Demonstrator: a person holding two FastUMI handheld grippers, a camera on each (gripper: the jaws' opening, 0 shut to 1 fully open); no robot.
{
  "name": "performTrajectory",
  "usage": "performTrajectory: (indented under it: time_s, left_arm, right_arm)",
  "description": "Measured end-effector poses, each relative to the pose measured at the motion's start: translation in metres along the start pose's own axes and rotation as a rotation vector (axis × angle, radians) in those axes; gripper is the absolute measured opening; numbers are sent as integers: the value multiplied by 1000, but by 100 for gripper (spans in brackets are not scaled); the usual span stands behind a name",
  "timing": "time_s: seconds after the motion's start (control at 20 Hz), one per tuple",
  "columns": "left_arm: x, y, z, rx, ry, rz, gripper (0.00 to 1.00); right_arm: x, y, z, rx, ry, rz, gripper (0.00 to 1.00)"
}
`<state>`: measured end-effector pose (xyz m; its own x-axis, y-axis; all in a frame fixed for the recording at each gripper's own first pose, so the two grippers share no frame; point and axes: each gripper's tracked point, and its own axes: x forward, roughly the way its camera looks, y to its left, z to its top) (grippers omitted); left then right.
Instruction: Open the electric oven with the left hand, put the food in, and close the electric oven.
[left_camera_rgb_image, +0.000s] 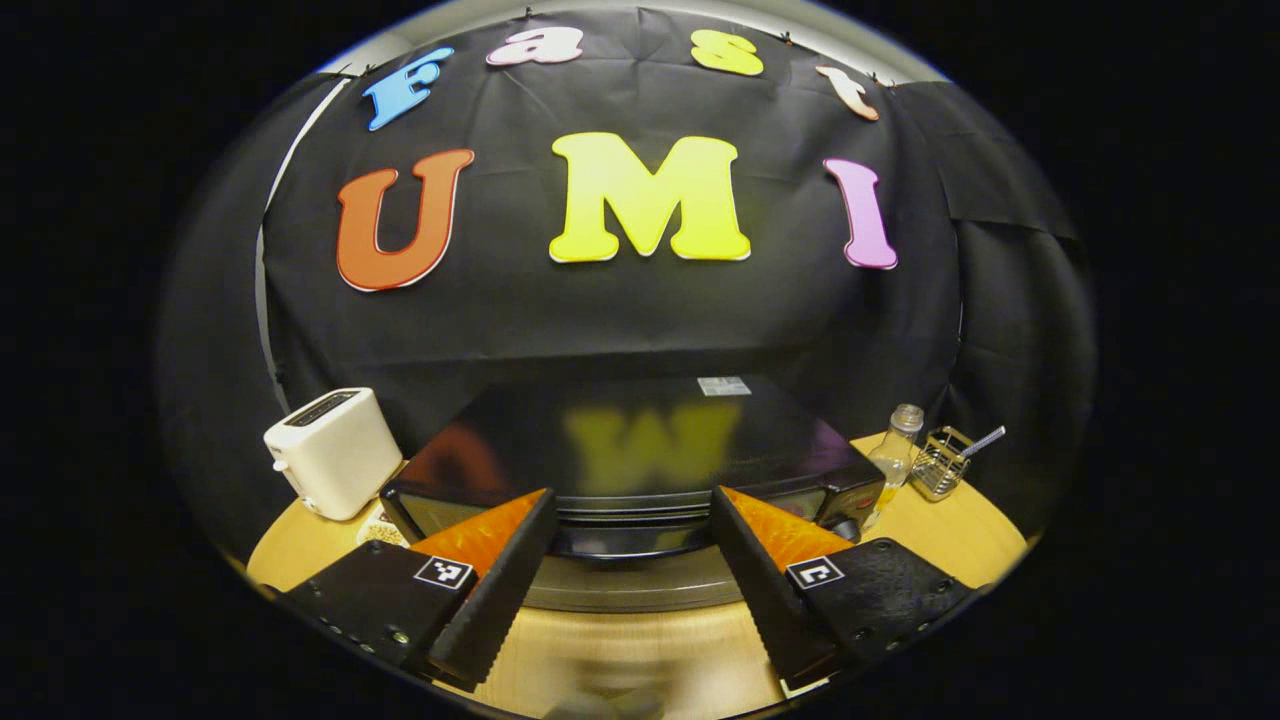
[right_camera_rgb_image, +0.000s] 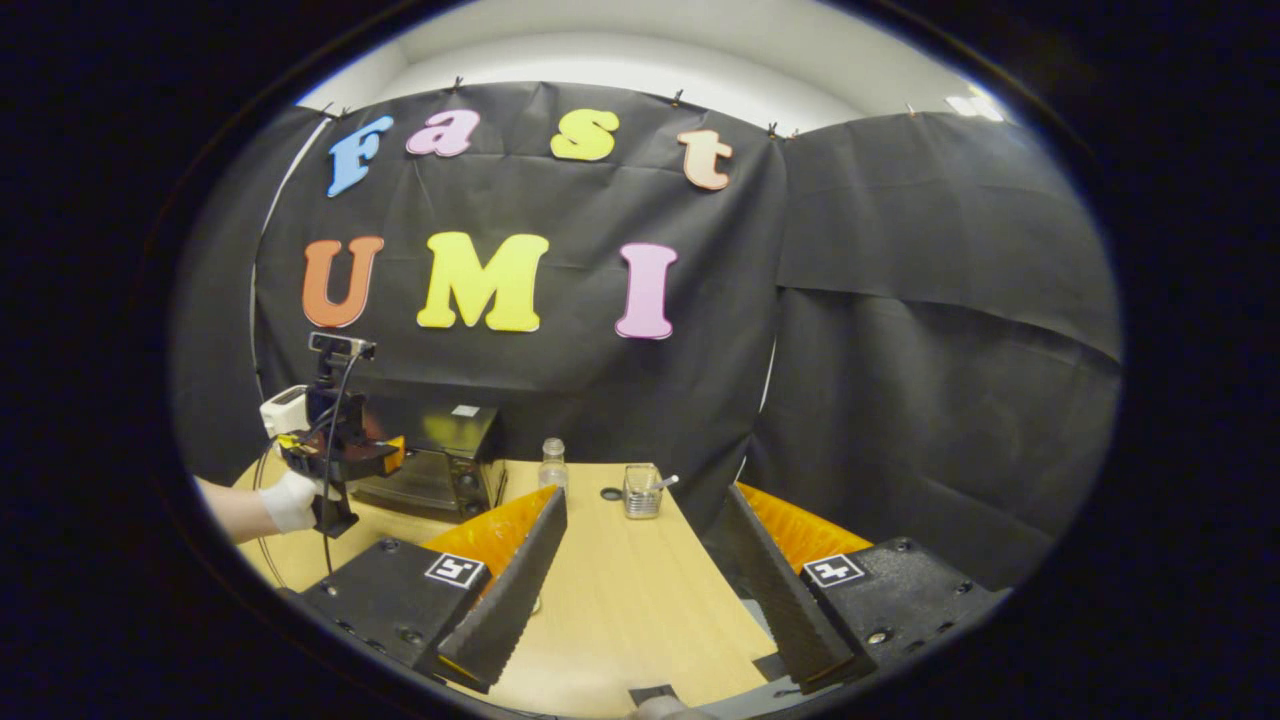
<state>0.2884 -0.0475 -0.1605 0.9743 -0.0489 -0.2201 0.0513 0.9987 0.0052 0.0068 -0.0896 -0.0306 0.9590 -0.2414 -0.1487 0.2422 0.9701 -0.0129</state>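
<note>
Black, glossy and box-shaped, the electric oven (left_camera_rgb_image: 640, 470) sits dead ahead of the left gripper (left_camera_rgb_image: 632, 535), whose spread fingers straddle the oven's upper front edge, long side running across them. The right gripper (right_camera_rgb_image: 640, 560), also open and empty, hangs well off over the wooden bench (right_camera_rgb_image: 620, 590).

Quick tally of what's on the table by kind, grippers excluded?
Electric oven: 1
Toaster: 1
Glass bottle: 1
Wire basket with a utensil in it: 1
Small dark round item, too small to identify: 1
Total: 5
</note>
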Motion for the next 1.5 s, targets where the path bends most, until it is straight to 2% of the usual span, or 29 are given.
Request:
performTrajectory:
  time_s: [0.4,0.8,1.2,1.5]
  left_arm:
    - [-2,2,-7,-18,37,14,98]
    - [-42,-2,-28,-20,61,-16,98]
    - [-86,-4,-78,-18,137,-25,97]
    - [-109,-4,-134,-7,257,-21,97]
  right_arm:
    - [-4,8,-3,0,2,15,99]
    - [-10,17,-7,13,2,35,99]
    - [-30,24,-18,16,13,54,99]
    - [-46,23,-30,16,31,57,99]
